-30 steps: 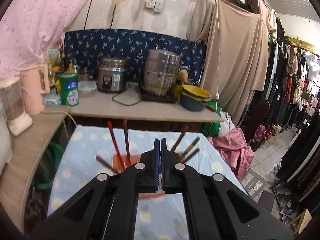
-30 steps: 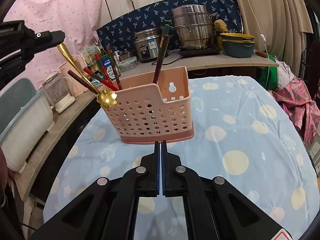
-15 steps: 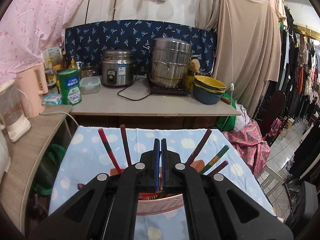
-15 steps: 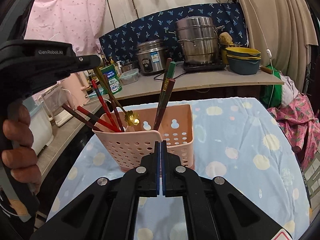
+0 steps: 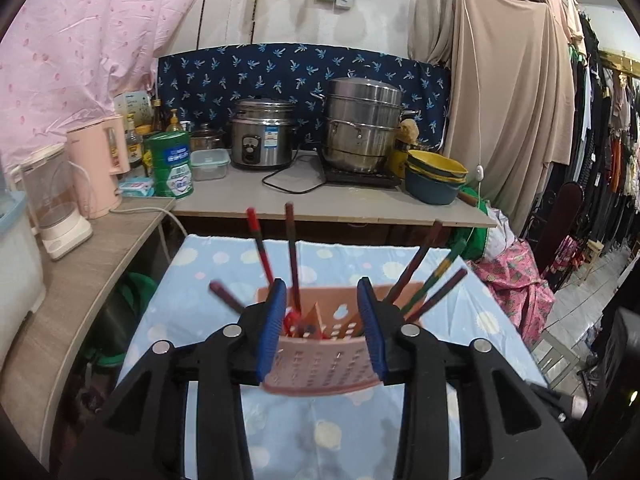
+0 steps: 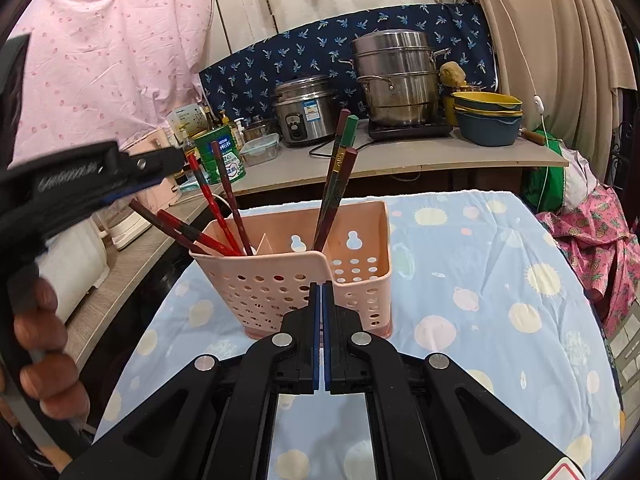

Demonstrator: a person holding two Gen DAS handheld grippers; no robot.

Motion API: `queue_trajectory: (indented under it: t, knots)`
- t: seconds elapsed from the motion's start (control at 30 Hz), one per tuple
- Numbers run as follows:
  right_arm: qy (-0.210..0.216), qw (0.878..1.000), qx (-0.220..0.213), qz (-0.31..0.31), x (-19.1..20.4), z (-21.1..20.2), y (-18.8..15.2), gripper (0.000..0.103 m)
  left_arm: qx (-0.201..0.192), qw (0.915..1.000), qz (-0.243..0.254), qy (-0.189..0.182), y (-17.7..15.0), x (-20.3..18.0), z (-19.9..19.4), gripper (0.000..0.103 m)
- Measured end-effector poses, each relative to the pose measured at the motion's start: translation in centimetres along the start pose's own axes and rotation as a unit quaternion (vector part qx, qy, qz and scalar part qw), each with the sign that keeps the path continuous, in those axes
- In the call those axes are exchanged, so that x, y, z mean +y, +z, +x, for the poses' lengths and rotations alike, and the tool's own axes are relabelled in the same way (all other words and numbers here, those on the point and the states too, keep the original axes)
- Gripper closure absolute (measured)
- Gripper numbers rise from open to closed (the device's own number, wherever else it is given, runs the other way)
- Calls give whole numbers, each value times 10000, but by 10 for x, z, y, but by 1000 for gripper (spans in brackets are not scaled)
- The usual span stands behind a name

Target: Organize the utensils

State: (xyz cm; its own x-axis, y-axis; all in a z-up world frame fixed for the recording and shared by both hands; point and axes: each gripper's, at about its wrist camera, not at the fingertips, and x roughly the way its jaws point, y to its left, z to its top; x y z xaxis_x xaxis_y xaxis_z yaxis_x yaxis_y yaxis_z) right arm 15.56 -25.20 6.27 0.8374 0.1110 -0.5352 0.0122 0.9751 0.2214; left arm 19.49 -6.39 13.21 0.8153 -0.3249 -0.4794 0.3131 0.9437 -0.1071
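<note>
Standing on the blue spotted cloth of the bench (image 6: 500, 280) is a pink perforated utensil basket (image 6: 280, 280), the landmark for everything else. Four dark red chopsticks (image 6: 224, 196) lean out of its left compartment, toward the left of the right wrist view, and three more chopsticks (image 6: 340, 176), one with a green end, lean from the back of its right compartment. The right gripper (image 6: 321, 300) sits just in front of the basket's near wall, its blue-lined fingers pressed together with nothing between them. The left gripper (image 5: 322, 312) is above and just short of the basket, angled down at it; its jaws are opening, the blue fingers (image 5: 272, 320) now part way apart, and nothing is clamped between them, the basket showing through the gap. From the right wrist view that gripper (image 6: 160, 168) comes in from the left of the basket, carried by a person's hand (image 6: 44, 352). Behind the basket, on a grey counter, stand a rice cooker (image 6: 306, 110), a stacked steel steamer pot (image 6: 396, 84), stacked yellow and blue bowls (image 6: 488, 116) and a green tin (image 6: 224, 156).
</note>
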Motion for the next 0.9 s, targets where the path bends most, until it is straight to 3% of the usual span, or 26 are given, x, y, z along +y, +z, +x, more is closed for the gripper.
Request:
queue_trajectory:
  t: [0.43,0.53,0.6,0.67,0.73,0.9]
  knots:
    - [-113,9999,-13,52,6,-21,-14,100,557,9978,40,353,-51,6,1,63]
    - [-143,9999,6,70,7,-25,-17,97,545,9975,7,459,-58,9,-3,43]
    - [-174,9998,11,76,9,-27,-20,96,508,9974,8,512,-62,9,-6,38]
    - [-203,9997,9,112,9,-30,-22,88,517,9972,31,546,-66,9,-9,36]
    - [-239,9996,-21,136,10,-33,-25,72,542,9969,28,565,-70,10,-11,32]
    - [-368,9992,-101,107,12,-42,-32,55,491,9964,46,686,-76,9,-18,19]
